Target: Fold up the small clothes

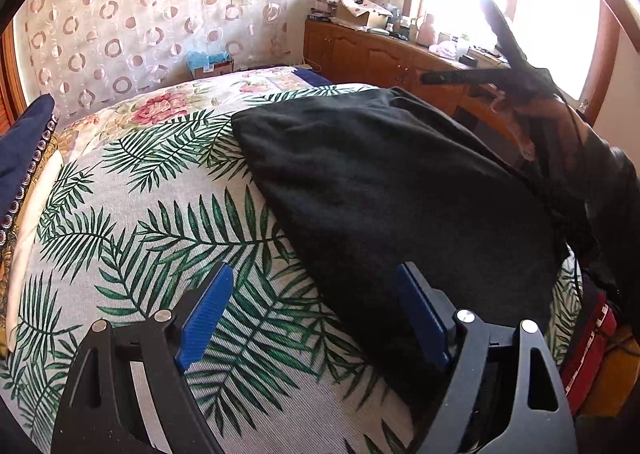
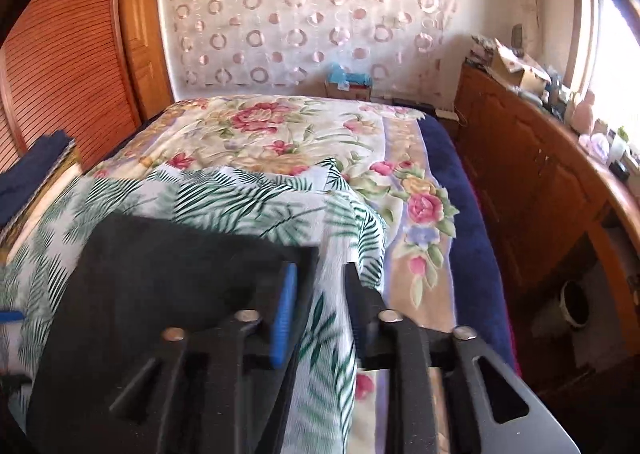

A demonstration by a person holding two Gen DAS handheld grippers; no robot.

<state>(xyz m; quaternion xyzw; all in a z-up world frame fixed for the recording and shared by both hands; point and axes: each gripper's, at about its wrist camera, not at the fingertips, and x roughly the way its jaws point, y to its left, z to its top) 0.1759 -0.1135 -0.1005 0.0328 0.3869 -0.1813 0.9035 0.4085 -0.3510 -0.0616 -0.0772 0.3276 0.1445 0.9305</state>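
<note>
Sunlit bedroom, and we're over a bed spread with a white cloth printed with green palm fronds [image 1: 168, 222], laid on top of a cream floral quilt with pink roses [image 2: 280, 126]. Behind it hangs a sheer curtain patterned with pale rings [image 1: 132, 14], and a long wooden sideboard cluttered with boxes and bottles [image 1: 380, 50] runs under the bright window.

Here's the garment: a black, soft knit piece of clothing [image 1: 384, 182] lies flat on the palm-frond cloth, towards its right side, looking folded into a rough trapezoid.

The left gripper [image 1: 316, 318] hangs low over the cloth with its blue-padded fingers [image 1: 206, 314] wide apart, nothing between them; its right pad sits just at the near edge of the black garment.

Over on the right wrist view, the right gripper [image 2: 320, 314] has its jaws parted by a narrow gap. The black garment [image 2: 160, 274] sits just under and beside its left blue pad, while palm-frond cloth shows through the gap. The picture is blurred here, so whether that pad touches the garment I cannot tell.

From the left view, the right gripper [image 1: 460, 54] shows as two dark fingers spread against the window, raised above the garment's far right corner.

At far left, a folded navy blue fabric pile [image 1: 24, 142] rests at the bed's edge.
</note>
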